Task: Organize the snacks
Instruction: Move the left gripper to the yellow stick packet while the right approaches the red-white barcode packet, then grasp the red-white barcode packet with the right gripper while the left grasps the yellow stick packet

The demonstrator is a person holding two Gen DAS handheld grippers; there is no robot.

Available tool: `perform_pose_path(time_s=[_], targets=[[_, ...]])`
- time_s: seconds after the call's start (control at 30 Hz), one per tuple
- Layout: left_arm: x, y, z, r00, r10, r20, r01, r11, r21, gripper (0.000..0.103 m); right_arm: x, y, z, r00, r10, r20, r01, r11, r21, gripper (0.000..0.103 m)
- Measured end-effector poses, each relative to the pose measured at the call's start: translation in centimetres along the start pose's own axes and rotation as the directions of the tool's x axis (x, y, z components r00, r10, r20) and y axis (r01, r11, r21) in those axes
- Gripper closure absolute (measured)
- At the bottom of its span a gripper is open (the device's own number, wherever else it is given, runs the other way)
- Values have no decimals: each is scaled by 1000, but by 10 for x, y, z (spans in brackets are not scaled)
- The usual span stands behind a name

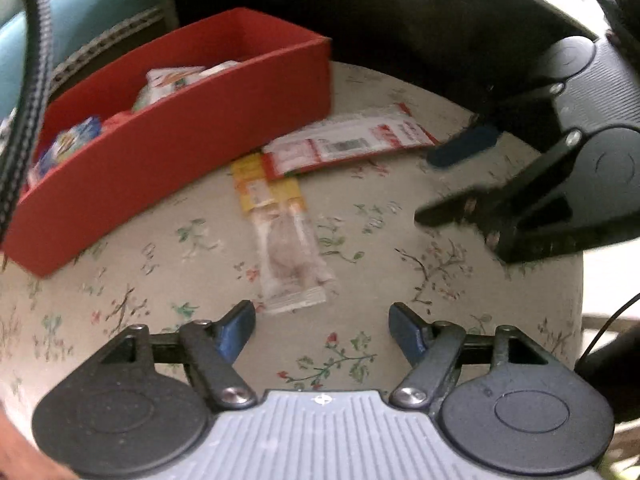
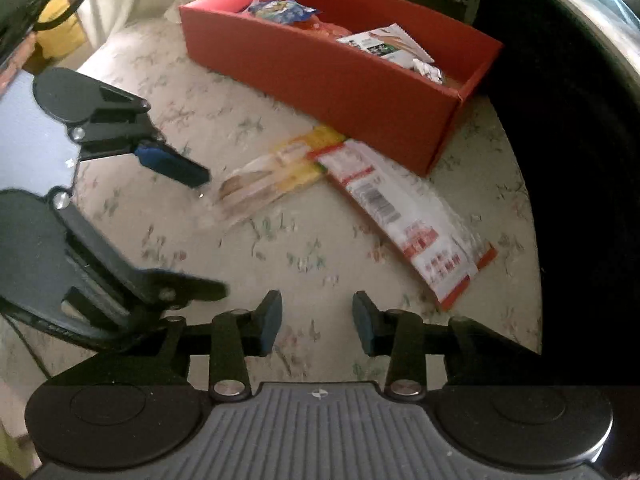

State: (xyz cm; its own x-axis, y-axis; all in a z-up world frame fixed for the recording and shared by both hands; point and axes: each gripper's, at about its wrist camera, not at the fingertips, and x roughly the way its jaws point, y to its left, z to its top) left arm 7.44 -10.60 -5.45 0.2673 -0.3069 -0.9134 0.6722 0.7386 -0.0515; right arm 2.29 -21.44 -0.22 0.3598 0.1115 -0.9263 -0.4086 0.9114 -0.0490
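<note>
Here, by label:
Landmark: red box [image 2: 340, 76], several snacks already inside.
Yellow snack pack [image 1: 280, 236]: flat on the desk [image 1: 400, 216], just beside the box's long wall; long axis roughly square to it, yellow end toward the box.
Red-white packet [image 1: 352, 144]: overlapping the yellow end, slanting away from the box corner.
Left hand-held gripper [image 1: 322, 332]: spread, empty, at the clear end.
Right hand-held gripper [image 2: 316, 320]: spread, empty.
Risk: thin flat wrapper likely to slip; overlap may drag both packs.

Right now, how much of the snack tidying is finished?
Partly. Several packets already lie in the red box. Nothing is in hand: the left gripper and right gripper are both open. The yellow-topped clear packet and the red-and-white packet remain on the floral tablecloth.
</note>
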Motion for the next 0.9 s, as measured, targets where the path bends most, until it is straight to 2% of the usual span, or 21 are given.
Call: perform_pose_path(time_s=[0.1, 0.13, 0.17, 0.2, 0.33, 0.37, 0.4, 0.5, 0.67, 0.77, 0.87, 0.9], targets=[[0, 20, 10, 999, -34, 3, 34, 991, -128, 37, -8, -9, 6, 997, -49, 59, 52, 998, -35, 48], [2, 27, 12, 999, -51, -1, 50, 984, -169, 37, -7, -14, 13, 996, -47, 71, 51, 998, -45, 37], [3, 33, 13, 998, -62, 2, 61, 978, -201, 37, -6, -18, 20, 995, -47, 86, 52, 997, -58, 32], [2, 36, 12, 998, -67, 7, 67, 975, -214, 37, -1, -19, 30, 995, -43, 95, 51, 995, -83, 32], [3, 41, 15, 996, -83, 6, 83, 970, -230, 36, 35, -22, 62, 999, -47, 1, 46, 977, -208, 31], [3, 43, 15, 996, -89, 5, 88, 969, -232, 36, 39, -23, 67, 999, -44, 16, 47, 972, -230, 22], [3, 47, 13, 996, -92, 4, 90, 968, -235, 36, 43, -24, 71, 1000, -29, 10, 31, 971, -237, 19], [4, 54, 14, 994, -110, 0, 107, 961, -253, 36, 56, -48, 87, 997, 61, -38, -65, 991, -118, 15], [1, 56, 13, 993, -122, 2, 117, 953, -279, 36, 50, -32, 72, 995, 71, -73, -80, 988, -132, 15], [-3, 54, 14, 994, -111, 5, 109, 957, -270, 36, 39, -6, 55, 991, 96, -92, -113, 973, -202, 15], [-14, 54, 18, 996, -83, 44, 92, 964, -250, 36, 32, 9, 42, 993, 93, -77, -107, 973, -206, 15], [-15, 55, 21, 995, -84, 58, 96, 963, -253, 35, 30, 8, 38, 991, 108, -77, -119, 978, -171, 16]])
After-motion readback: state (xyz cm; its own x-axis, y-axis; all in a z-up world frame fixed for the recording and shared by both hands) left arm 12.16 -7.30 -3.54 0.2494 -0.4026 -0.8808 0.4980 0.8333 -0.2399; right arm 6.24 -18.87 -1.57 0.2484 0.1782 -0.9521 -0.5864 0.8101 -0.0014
